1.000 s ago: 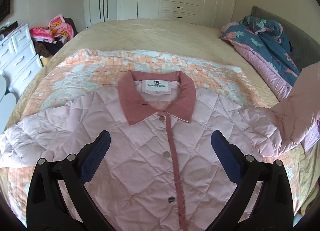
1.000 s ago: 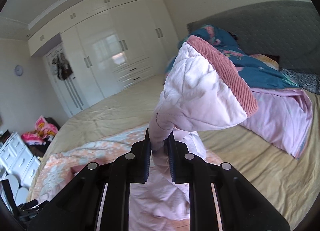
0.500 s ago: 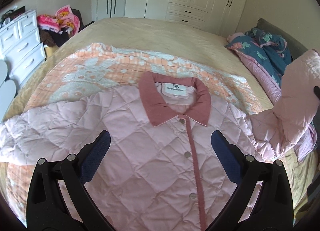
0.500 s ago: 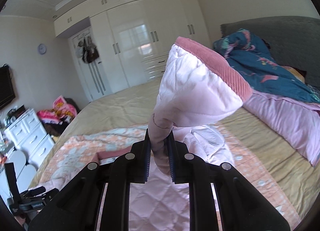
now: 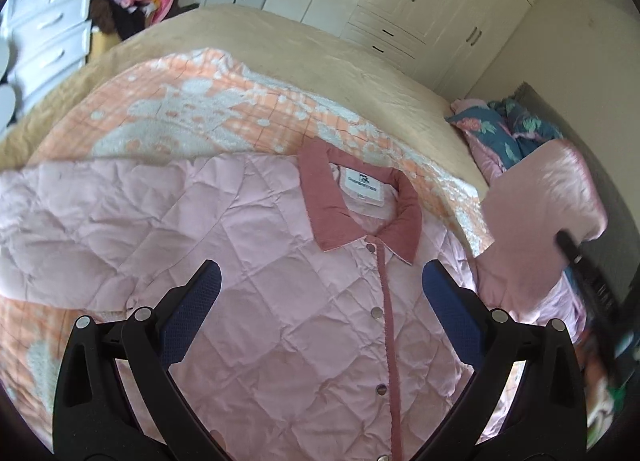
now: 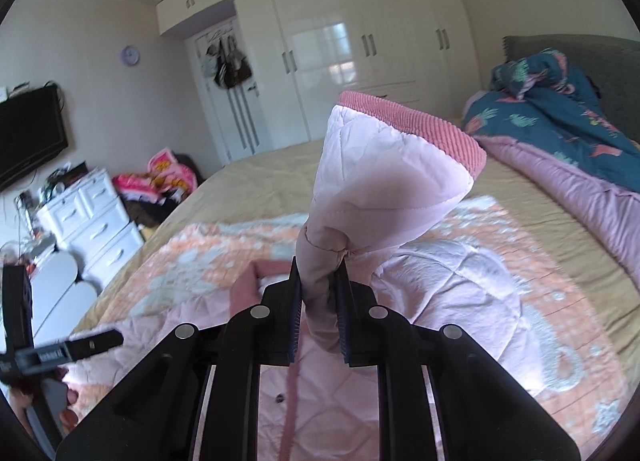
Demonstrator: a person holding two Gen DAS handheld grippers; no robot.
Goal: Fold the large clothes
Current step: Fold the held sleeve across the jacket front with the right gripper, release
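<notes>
A pink quilted jacket (image 5: 280, 301) is lying face-up on the patterned blanket (image 5: 192, 113) covering the bed (image 5: 320, 49), collar at one o'clock. The left gripper (image 5: 320, 289) is hovering above its chest, fingers spread wide and holding nothing. At three o'clock, the right gripper (image 6: 318, 293) is pinching the jacket's sleeve (image 6: 384, 169), lifting its ribbed cuff (image 6: 420, 121) clear.

The white neck label (image 5: 362, 186) inside the pink quilted jacket's (image 5: 280, 301) collar carries print, too blurred to read.
</notes>
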